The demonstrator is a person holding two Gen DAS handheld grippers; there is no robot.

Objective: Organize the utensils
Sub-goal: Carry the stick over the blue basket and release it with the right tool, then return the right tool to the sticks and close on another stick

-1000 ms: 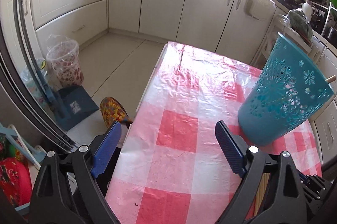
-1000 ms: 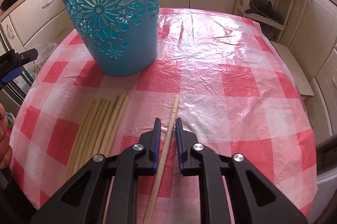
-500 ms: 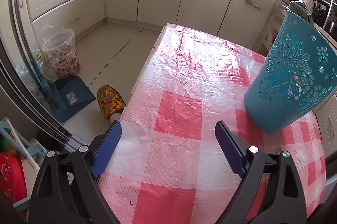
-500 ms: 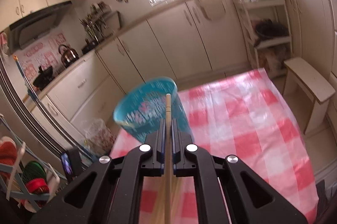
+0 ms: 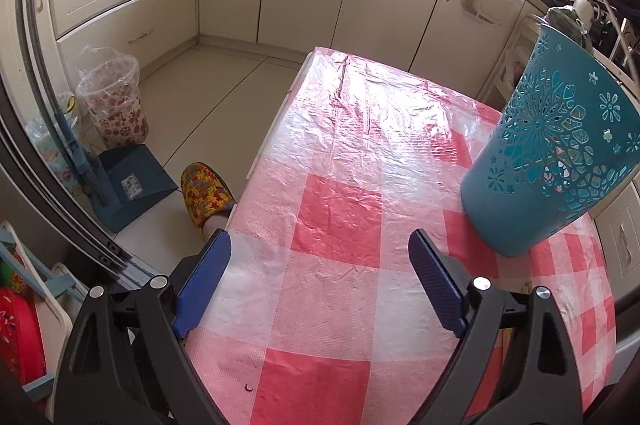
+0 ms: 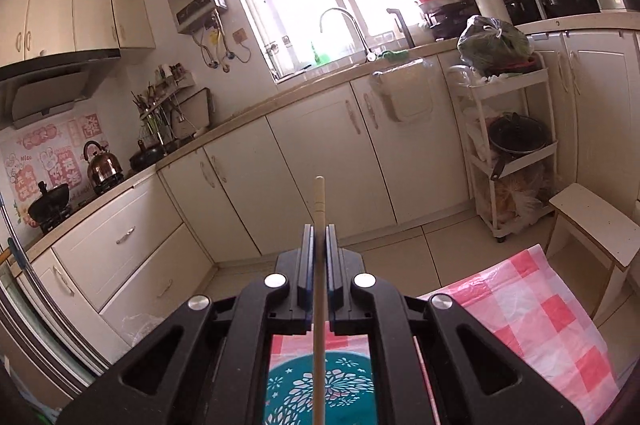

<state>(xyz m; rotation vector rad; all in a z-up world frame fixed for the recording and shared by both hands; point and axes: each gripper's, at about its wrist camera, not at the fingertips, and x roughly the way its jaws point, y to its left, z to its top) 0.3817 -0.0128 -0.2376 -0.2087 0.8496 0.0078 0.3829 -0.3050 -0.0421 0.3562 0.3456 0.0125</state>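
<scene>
My right gripper (image 6: 319, 227) is shut on a pale wooden chopstick (image 6: 319, 197), whose tip sticks out past the blue pads toward the kitchen cabinets. Under that gripper's frame shows the teal cut-out basket (image 6: 324, 389), the chopstick's lower end running over it. In the left wrist view the same teal basket (image 5: 552, 153) stands on the red-and-white checked tablecloth (image 5: 336, 225) at the right. My left gripper (image 5: 318, 277) hangs open above the cloth with nothing between its fingers. A sliver of other wooden chopsticks (image 5: 520, 291) peeks out behind its right finger.
A slippered foot (image 5: 206, 195), a blue dustpan (image 5: 132, 185) and a lined waste bin (image 5: 114, 97) sit on the floor left of the table. A white shelf cart (image 6: 512, 145) and a wooden stool (image 6: 596, 221) stand beyond the table's far side.
The right gripper closed on the chopstick lying on the cloth, lifted it and tipped up, so the basket now sits below it. The left gripper barely moved.
</scene>
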